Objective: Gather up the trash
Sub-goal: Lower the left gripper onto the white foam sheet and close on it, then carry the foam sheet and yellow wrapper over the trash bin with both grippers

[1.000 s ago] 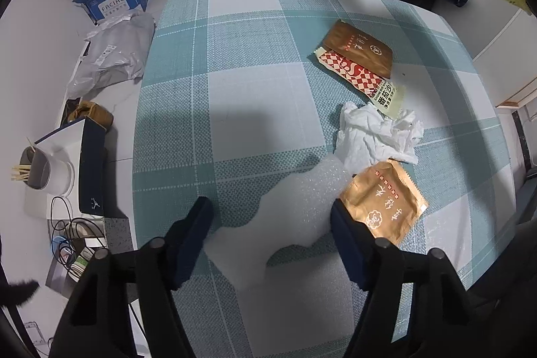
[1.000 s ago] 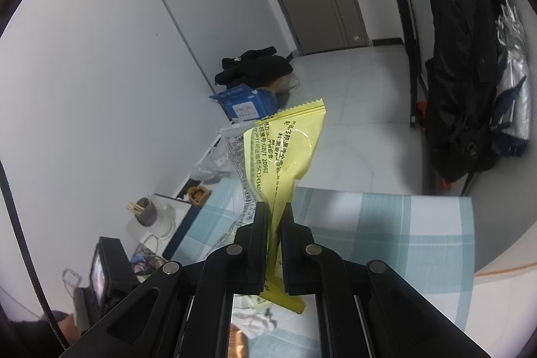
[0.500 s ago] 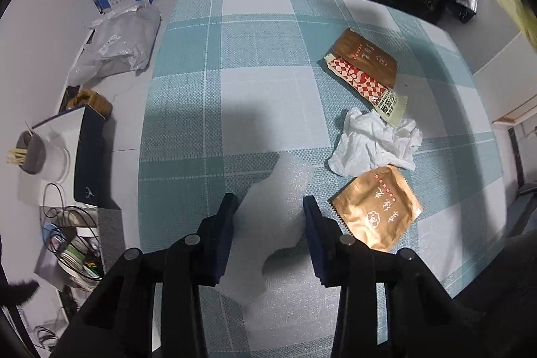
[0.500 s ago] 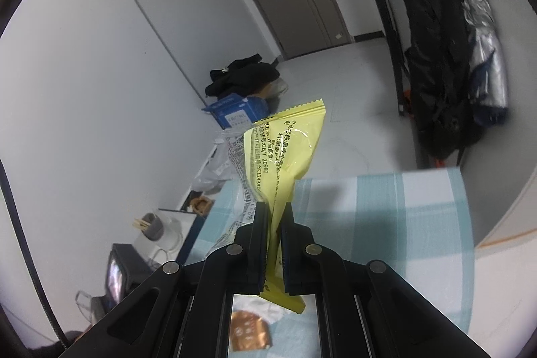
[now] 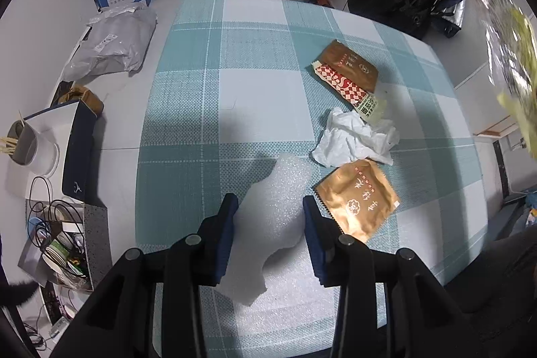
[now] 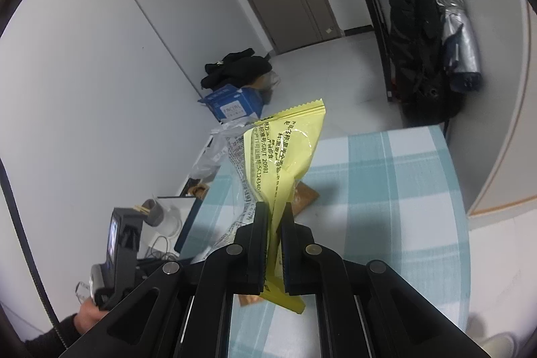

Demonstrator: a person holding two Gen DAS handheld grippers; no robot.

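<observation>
Meanwhile, left gripper fingers straddle the foam sheet, parted; right gripper pinches a yellow wrapper.

In the left wrist view, the yellow plastic wrapper at the right edge is strongly blurred and cut off by the picture border, so its print cannot be read there. The white foam sheet is partly covered by the fingers of the left hand-held gripper, and I cannot tell if they touch it. The red-and-white checked packet lies partly under the dark brown paper packet. In the right wrist view, the yellow wrapper hides most of a brown packet on the checked worktop. The lower end of the wrapper is behind the closed fingers. The small screen at the left is too small to read.
</observation>
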